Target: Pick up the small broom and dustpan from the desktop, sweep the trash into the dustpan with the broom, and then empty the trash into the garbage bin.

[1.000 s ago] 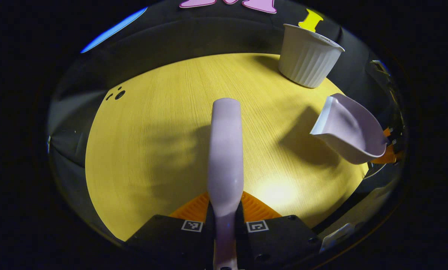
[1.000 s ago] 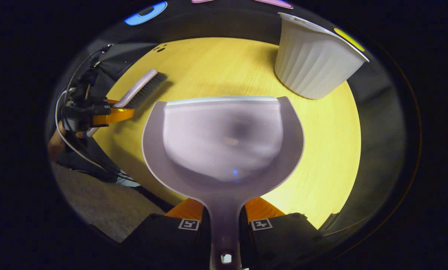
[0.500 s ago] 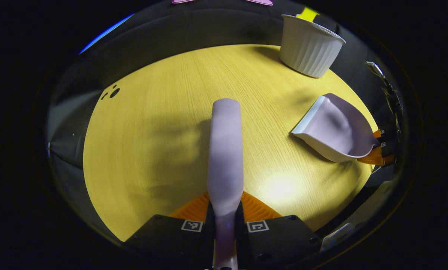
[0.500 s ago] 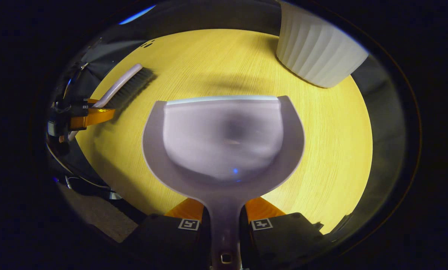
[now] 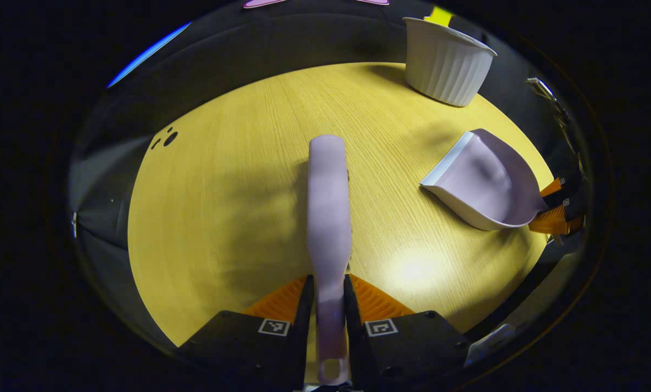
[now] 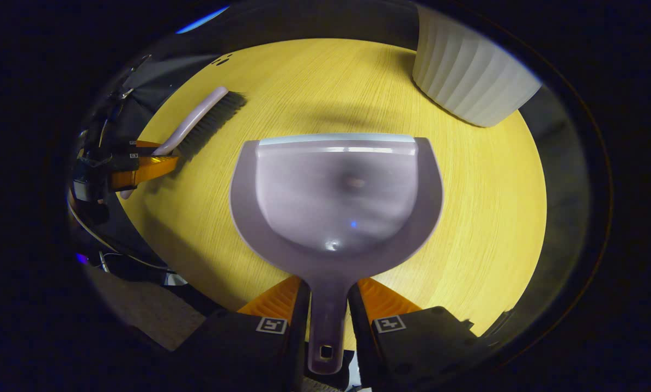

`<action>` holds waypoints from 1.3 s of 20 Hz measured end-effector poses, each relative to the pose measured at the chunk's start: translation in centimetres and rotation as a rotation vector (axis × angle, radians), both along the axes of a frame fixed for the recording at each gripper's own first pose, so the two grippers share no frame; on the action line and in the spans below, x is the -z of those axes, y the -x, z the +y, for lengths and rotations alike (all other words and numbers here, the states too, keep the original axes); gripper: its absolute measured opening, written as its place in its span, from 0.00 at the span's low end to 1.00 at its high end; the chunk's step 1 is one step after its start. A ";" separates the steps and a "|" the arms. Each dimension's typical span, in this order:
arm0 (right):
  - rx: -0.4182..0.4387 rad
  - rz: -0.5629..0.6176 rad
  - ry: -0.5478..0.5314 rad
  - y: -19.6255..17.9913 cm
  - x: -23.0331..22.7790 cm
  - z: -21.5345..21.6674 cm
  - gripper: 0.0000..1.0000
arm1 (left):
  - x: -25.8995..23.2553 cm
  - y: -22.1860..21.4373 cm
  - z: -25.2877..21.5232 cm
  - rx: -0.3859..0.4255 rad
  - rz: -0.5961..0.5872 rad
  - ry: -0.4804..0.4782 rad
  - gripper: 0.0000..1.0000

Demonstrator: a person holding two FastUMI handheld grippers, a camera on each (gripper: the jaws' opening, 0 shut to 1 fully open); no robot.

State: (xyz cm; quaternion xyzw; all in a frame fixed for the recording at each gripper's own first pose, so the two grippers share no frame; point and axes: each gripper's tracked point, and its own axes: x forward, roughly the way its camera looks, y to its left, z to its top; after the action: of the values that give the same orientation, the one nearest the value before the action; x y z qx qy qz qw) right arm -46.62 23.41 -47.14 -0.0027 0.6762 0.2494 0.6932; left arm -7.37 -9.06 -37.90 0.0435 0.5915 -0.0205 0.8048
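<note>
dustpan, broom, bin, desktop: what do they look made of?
Dustpan: likely moulded plastic, pale lilac, smooth with a soft sheen and small glints.
Broom: handle looks like the same plastic; dark bristles, probably synthetic.
Garbage bin: white, ribbed wall, matte; probably plastic.
Desktop: light wood grain, low gloss; wood or laminate, cannot tell which.

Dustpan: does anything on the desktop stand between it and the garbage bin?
Nothing visible does. In the right gripper view the dustpan lies ahead of the right tool, and bare desktop runs from its front lip to the white ribbed garbage bin at the far right. The broom lies off to the left.
</note>
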 end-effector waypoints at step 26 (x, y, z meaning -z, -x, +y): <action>0.290 -0.927 -0.199 -16.2 -26.3 -1.5 0.41 | -28.3 -9.9 -6.4 0.053 -0.846 0.078 0.41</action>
State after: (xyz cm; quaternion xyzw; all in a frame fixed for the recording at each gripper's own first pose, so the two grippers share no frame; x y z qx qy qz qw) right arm -30.40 21.91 -20.89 0.0470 0.2630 0.1862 0.9455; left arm 2.51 -15.50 -9.57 0.0329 0.2065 -0.0436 0.9769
